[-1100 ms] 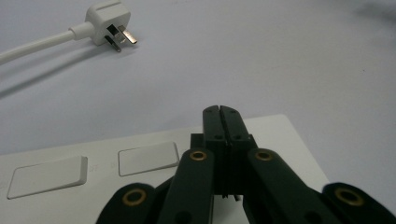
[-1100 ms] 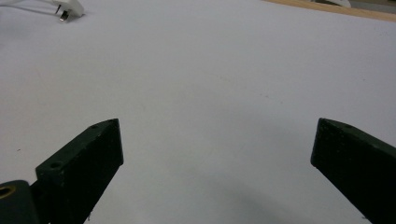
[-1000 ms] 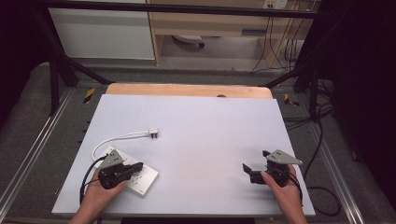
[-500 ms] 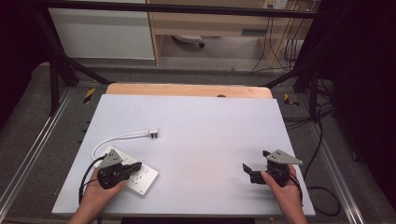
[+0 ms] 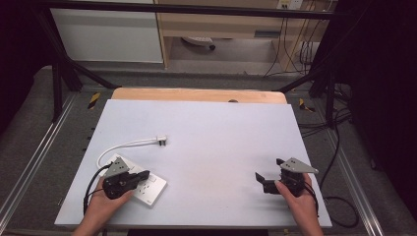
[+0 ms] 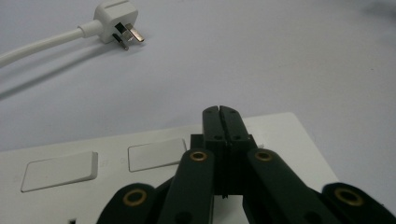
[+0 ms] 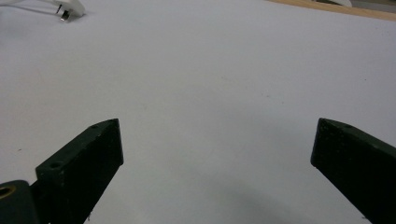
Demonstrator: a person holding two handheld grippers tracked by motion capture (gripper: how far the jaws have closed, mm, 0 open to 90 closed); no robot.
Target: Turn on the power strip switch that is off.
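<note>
I am at a white table (image 5: 206, 128) with a gripper in each hand, seen from above and from a camera on each gripper.

My left gripper (image 5: 142, 175) is near the table's front left corner, held in my left hand (image 5: 105, 196). Its jaws are pressed fully together with nothing between them. They sit over a white socket plate (image 5: 150, 186) that lies flat on the table; I cannot tell whether the tips touch it. In the left gripper view the closed tips (image 6: 219, 123) point across the plate (image 6: 154, 154), and two flat white rocker switches (image 6: 60, 170) lie side by side on its face to the left of the jaws.

A white plug (image 5: 161, 140) lies on the table beyond the plate, apart from it and nearer the middle of the table. Its white cable (image 5: 123, 146) curves from it back toward the plate's left side. In the left gripper view the plug (image 6: 114, 18) rests at the upper left, its metal pins pointing right, and the cable (image 6: 37, 44) runs off the left edge.

My right gripper (image 5: 263, 181) is near the front right of the table, well apart from the plate and the plug, held in my right hand (image 5: 297, 201). Its jaws stand wide apart and hold nothing. In the right gripper view the two black jaws rise at the lower left and lower right with bare white table (image 7: 210, 93) between them, and the plug (image 7: 70, 9) is far off at the upper left corner.

A strip of light wood (image 5: 196, 94) runs along the table's far edge.
</note>
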